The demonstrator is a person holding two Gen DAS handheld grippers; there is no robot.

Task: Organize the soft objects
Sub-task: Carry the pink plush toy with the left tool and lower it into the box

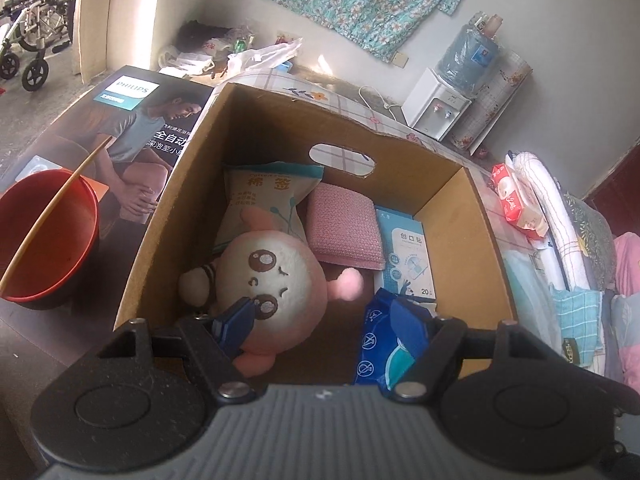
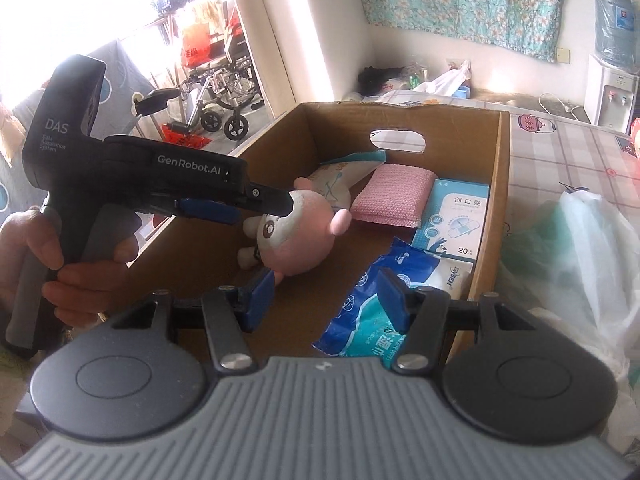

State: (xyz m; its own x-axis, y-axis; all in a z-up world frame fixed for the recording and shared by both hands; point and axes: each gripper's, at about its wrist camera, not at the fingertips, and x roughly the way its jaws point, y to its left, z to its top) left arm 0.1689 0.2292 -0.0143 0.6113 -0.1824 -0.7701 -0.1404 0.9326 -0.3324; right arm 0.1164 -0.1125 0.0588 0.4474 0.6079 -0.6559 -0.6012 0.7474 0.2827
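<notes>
Plush sits in the box, face up, toward the left wall, partly lying on the swab bag at the back-left corner. We see pink ears and limbs around a white face.

Left gripper is over the box, angled down, jaws apart. Its left pad overlaps the plush's face in the left wrist view; we can't tell whether it touches. Its right pad overlaps the blue wipes pack, contact also unclear. Nothing is clamped between them. From the right wrist view, the left gripper reaches in from the left with its fingertips at the top of the plush, and a hand holds the grip.

Right gripper hangs at the near edge of the box, jaws apart, part-way open. Its right pad is in front of the wipes pack; its left pad is near the plush's lower side. No grip visible.

Other contents: pink sponge against the back wall beside the swab bag, bandage box to its right, wipes pack in front of that.

Outside the box: red bowl with a chopstick across it on the left, white plastic bag on the right, on the checked cloth.
</notes>
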